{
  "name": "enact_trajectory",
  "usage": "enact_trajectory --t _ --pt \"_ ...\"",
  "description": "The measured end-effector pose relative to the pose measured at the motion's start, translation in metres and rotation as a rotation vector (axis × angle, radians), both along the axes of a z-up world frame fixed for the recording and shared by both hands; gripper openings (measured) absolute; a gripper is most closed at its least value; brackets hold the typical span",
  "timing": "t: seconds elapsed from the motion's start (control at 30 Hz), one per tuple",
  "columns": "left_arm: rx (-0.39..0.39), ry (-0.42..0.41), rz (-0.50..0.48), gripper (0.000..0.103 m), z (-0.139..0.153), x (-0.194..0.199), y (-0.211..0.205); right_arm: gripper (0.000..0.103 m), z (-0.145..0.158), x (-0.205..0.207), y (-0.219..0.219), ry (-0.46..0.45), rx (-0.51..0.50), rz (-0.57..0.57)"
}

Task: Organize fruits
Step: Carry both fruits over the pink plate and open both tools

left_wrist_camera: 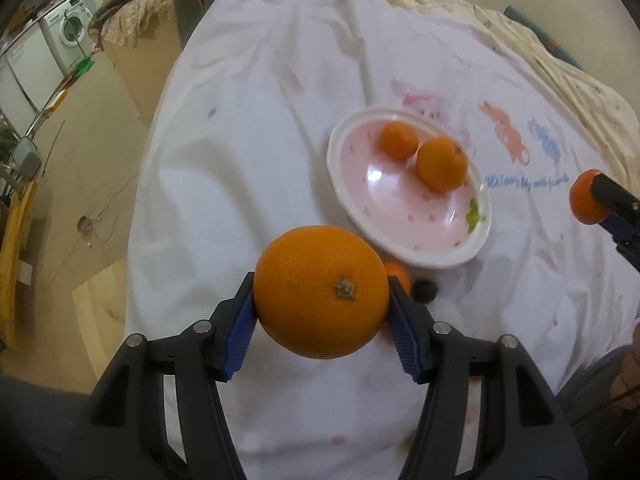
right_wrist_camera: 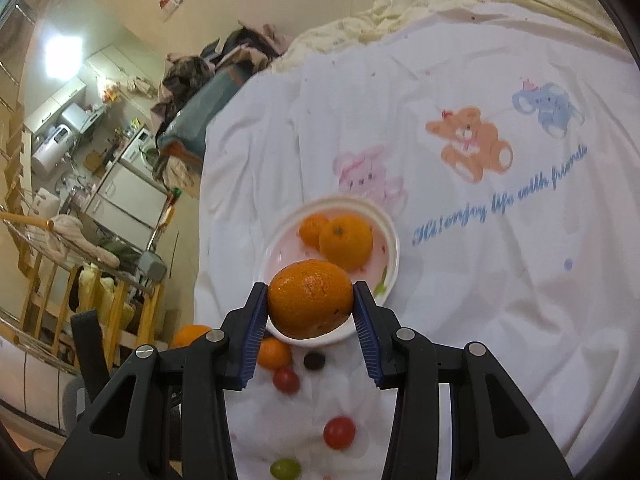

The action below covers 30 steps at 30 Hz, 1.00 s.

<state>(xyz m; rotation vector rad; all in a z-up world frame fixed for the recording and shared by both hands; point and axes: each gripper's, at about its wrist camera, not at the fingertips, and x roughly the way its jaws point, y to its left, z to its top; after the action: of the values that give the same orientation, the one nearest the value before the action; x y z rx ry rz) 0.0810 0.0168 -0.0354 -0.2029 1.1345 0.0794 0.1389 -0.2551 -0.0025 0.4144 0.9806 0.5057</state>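
My left gripper (left_wrist_camera: pixel 321 312) is shut on a large orange (left_wrist_camera: pixel 321 292), held above the white cloth just before a pink plate (left_wrist_camera: pixel 436 244). The plate holds two small oranges (left_wrist_camera: pixel 441 163), (left_wrist_camera: pixel 398 140). My right gripper (right_wrist_camera: pixel 311 312) is shut on a mandarin (right_wrist_camera: pixel 310 298), held above the near rim of the same plate (right_wrist_camera: pixel 390 232), which shows the two small oranges (right_wrist_camera: pixel 346 243). The right gripper with its mandarin (left_wrist_camera: pixel 585 203) shows at the right edge of the left wrist view.
On the cloth before the plate lie a small orange (right_wrist_camera: pixel 274 353), a dark grape (right_wrist_camera: pixel 314 361), two red cherry tomatoes (right_wrist_camera: pixel 339 432), (right_wrist_camera: pixel 286 380) and a green grape (right_wrist_camera: pixel 285 469). The table edge drops off on the left to the floor (left_wrist_camera: pixel 80 184).
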Motion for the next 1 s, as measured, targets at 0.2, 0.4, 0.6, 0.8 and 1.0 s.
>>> enact_trajectory --t 0.2,0.4,0.6,0.8,1.0 --pt "0.015 -0.027 -0.026 0.057 0.008 0.033 -0.005 0.044 0.012 0.029 -0.001 -0.025 0.007 -0.002" --pt "0.029 -0.033 -0.066 0.057 0.008 0.066 -0.014 0.044 0.005 0.065 0.002 0.003 -0.005 0.005" --pt "0.033 -0.017 -0.109 0.057 -0.006 0.096 -0.024 0.044 -0.012 0.096 0.011 0.043 -0.037 0.029" --pt "0.023 0.023 -0.118 0.057 -0.03 0.117 -0.028 0.044 -0.033 0.119 0.034 0.075 -0.084 0.082" --pt "-0.018 0.051 -0.106 0.057 -0.048 0.136 -0.027 0.044 -0.054 0.144 0.052 0.11 -0.1 0.122"
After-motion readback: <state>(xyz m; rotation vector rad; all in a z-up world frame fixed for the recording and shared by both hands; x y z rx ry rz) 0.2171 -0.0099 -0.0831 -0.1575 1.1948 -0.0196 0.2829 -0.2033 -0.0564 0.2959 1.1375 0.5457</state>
